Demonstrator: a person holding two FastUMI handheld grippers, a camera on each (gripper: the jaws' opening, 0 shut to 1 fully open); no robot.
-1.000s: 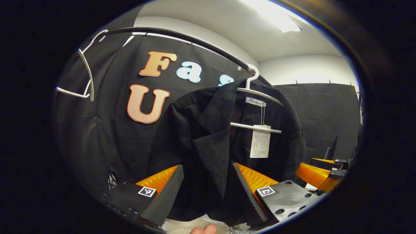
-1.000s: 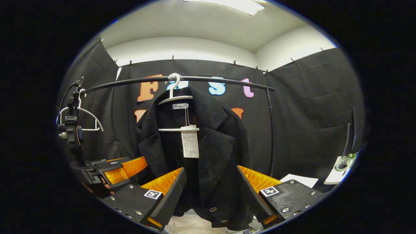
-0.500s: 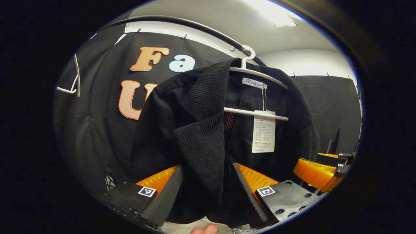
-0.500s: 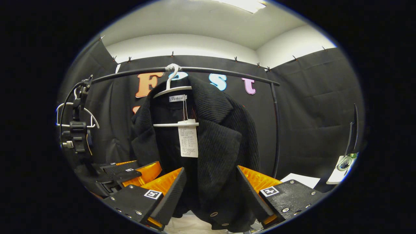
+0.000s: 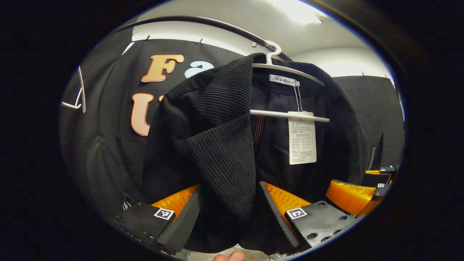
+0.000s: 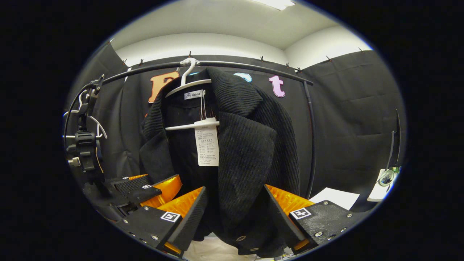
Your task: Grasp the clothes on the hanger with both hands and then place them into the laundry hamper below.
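A black ribbed jacket [image 5: 221, 152] hangs on a white hanger [image 5: 286, 69] from a black rail [image 5: 203, 21], with a paper tag [image 5: 302, 139] at its collar. My left gripper [image 5: 230, 186] is open, and one lapel hangs between its fingers. In the right gripper view the same jacket [image 6: 250, 152] hangs on the hanger [image 6: 188, 81]. My right gripper [image 6: 235, 189] is open too, with the other lapel between its fingers. Each gripper sees the other beside it: the right gripper [image 5: 355, 197] and the left gripper [image 6: 152, 186].
An empty white hanger [image 6: 90, 123] hangs at the rail's left end. The rail's upright post [image 6: 311, 145] stands right of the jacket. White paper [image 6: 335, 197] lies low on the right. A pale surface [image 6: 214, 250] shows under the jacket's hem. A fingertip [image 5: 228, 256] peeks in below.
Both grippers have moved in closer to the jacket, which looks larger and higher in both views. The lapels now hang deeper between the open fingers.
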